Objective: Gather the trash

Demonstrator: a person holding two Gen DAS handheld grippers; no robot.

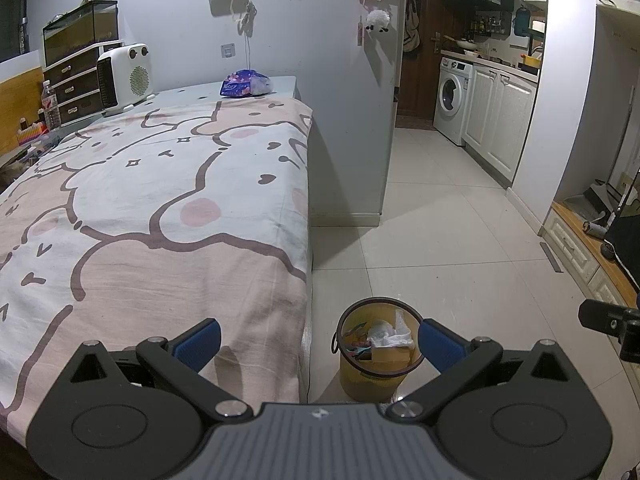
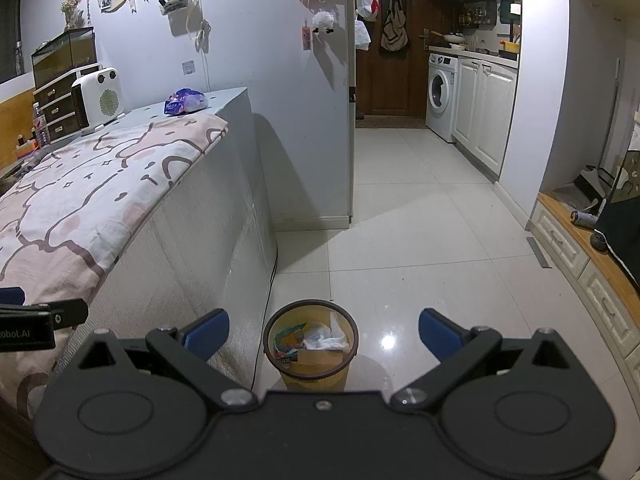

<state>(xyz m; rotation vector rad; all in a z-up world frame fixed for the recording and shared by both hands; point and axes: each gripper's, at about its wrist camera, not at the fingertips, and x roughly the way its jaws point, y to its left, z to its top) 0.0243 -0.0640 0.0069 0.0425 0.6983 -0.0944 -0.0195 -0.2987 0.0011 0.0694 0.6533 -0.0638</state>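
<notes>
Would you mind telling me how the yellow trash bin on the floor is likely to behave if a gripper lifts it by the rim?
The yellow trash bin looks like thin plastic, so probably light and slightly flexible. It holds only crumpled paper and a cardboard box, adding little weight. Standing upright on glossy tile, it may slide or tip if nudged.

Bedsheet [image 1: 160, 200]: pale pink and white, brown-outlined cartoon shapes, pink cheek spots. Trash bin [image 2: 312, 354] at 6 o'clock: yellow, dark rim; white tissue [image 2: 326, 338] and tan cardboard inside. Gripper pads [image 1: 200, 342]: blue on black linkage. Tissue pack [image 1: 244, 86] at 11 o'clock: purple, floral print. Floor tiles [image 2: 420, 240]: glossy off-white.
</notes>
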